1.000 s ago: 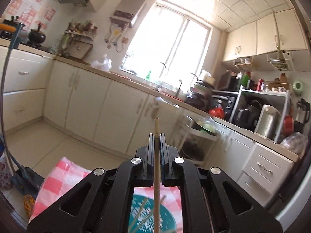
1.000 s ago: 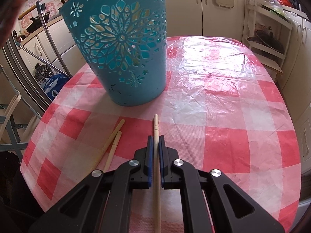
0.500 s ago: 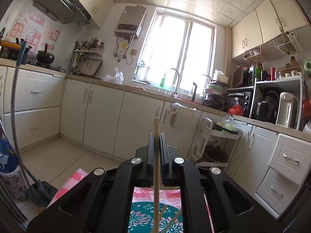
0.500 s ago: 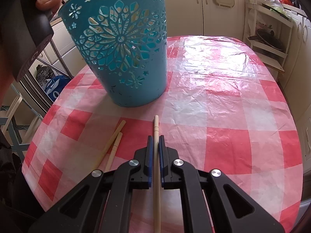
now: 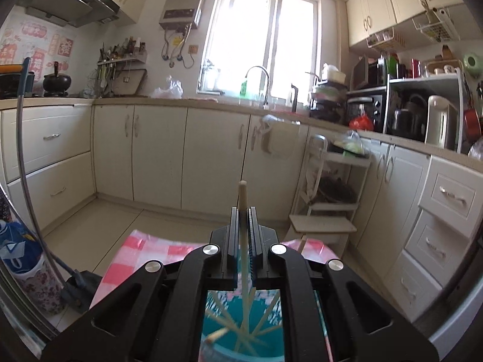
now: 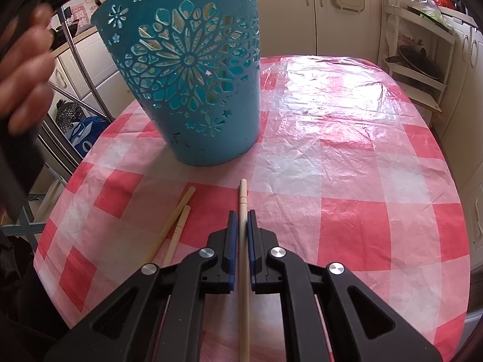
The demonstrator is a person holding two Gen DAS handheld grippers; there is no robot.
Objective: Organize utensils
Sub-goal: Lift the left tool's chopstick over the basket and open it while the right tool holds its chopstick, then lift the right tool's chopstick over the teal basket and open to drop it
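Observation:
In the left wrist view, my left gripper (image 5: 243, 211) hovers over the teal cut-out basket (image 5: 271, 344), which holds several chopsticks. A pale wooden chopstick (image 5: 242, 190) stands between its jaws, lower end down in the basket; the jaws are just starting to open. In the right wrist view, my right gripper (image 6: 241, 214) is shut on another chopstick (image 6: 243, 193), low over the red-checked tablecloth (image 6: 347, 150). The basket (image 6: 193, 60) stands ahead and left of it. Two loose chopsticks (image 6: 178, 220) lie on the cloth just left of the right gripper.
A person's hand (image 6: 24, 69) holding the left gripper's black body fills the upper left of the right wrist view. A white rack (image 6: 419, 69) and cabinets stand beyond the table's far edge. A metal chair frame (image 6: 75, 96) is at the left.
The left gripper has sunk toward the basket and rolled level, chopstick still between its jaws. The hand holding it has come into the right wrist view. The right gripper has not moved.

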